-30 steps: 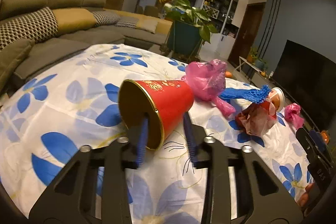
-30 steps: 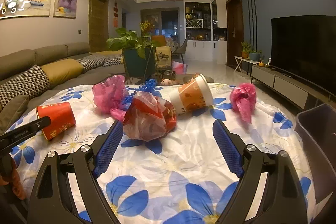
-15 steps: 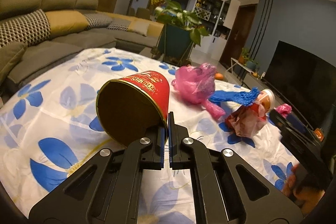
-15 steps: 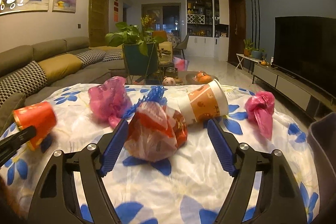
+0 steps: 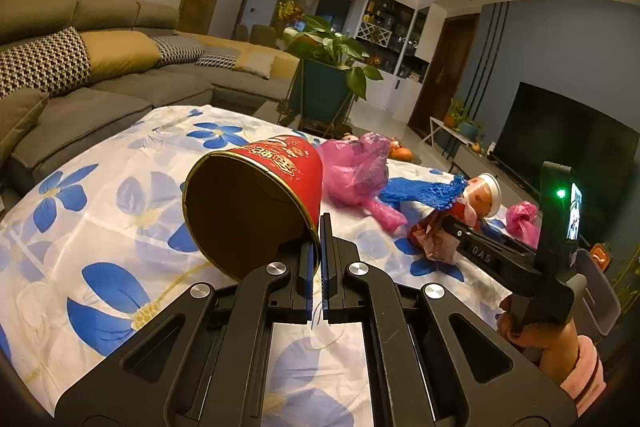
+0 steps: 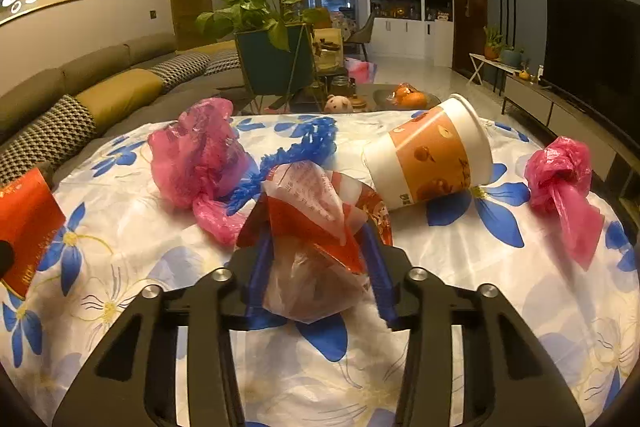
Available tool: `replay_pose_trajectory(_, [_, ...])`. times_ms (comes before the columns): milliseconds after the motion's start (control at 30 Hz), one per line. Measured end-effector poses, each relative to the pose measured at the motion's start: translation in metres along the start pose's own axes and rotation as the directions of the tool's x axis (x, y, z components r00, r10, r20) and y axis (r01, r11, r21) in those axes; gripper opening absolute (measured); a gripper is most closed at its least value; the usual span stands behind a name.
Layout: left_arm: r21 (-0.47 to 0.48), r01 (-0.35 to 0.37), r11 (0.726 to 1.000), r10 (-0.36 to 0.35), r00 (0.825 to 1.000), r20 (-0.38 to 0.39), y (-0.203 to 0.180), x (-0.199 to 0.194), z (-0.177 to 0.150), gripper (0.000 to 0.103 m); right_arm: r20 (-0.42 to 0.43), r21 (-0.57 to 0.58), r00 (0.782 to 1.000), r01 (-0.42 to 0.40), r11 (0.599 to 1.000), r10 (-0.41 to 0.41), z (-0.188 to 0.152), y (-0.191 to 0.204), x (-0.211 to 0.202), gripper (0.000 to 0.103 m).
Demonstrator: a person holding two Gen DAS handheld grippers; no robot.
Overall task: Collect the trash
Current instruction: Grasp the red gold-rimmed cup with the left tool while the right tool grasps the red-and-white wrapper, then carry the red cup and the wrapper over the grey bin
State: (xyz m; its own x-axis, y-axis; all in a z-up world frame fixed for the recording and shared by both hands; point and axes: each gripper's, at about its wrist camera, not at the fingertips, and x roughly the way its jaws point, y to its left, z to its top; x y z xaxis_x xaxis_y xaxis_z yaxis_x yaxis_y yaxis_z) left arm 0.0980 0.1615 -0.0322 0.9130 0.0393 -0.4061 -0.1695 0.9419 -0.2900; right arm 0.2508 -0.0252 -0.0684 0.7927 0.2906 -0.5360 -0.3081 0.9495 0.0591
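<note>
My left gripper is shut on the rim of a red paper cup and holds it tilted above the flowered tablecloth. The cup also shows at the left edge of the right wrist view. My right gripper has its blue fingers on both sides of a crumpled red and clear plastic bag; the fingers touch its sides. The right gripper's body shows in the left wrist view.
On the cloth lie a pink bag, a blue net, an orange and white cup on its side and a small pink bag. A sofa, a potted plant and a TV stand around.
My left gripper has closed on the red cup's rim and lifted it. My right gripper has moved forward and narrowed around the red and clear bag.
</note>
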Motion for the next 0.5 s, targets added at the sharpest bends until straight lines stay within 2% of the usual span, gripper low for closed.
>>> replay_pose_trajectory(33, [0.0,0.002,1.0,-0.002,1.0,0.0,0.0,0.0,0.0,0.002,0.003,-0.012,1.0,-0.005,1.0,0.005,-0.001,0.001,-0.003,0.031])
replay_pose_trajectory(133, [0.008,0.001,1.0,-0.001,1.0,0.004,-0.002,-0.003,0.0,0.002,0.022,-0.033,1.0,-0.011,0.999,0.012,-0.006,0.0,-0.018,0.027])
replay_pose_trajectory(267, [0.018,-0.001,1.0,0.001,1.0,0.014,-0.006,-0.009,-0.002,0.002,0.069,-0.053,0.997,-0.024,0.998,0.027,-0.019,-0.008,-0.056,0.026])
replay_pose_trajectory(500, [0.026,0.028,0.999,-0.028,1.0,-0.005,-0.022,-0.008,-0.01,0.002,0.138,-0.008,0.99,-0.022,1.0,0.023,-0.044,-0.031,-0.115,0.026])
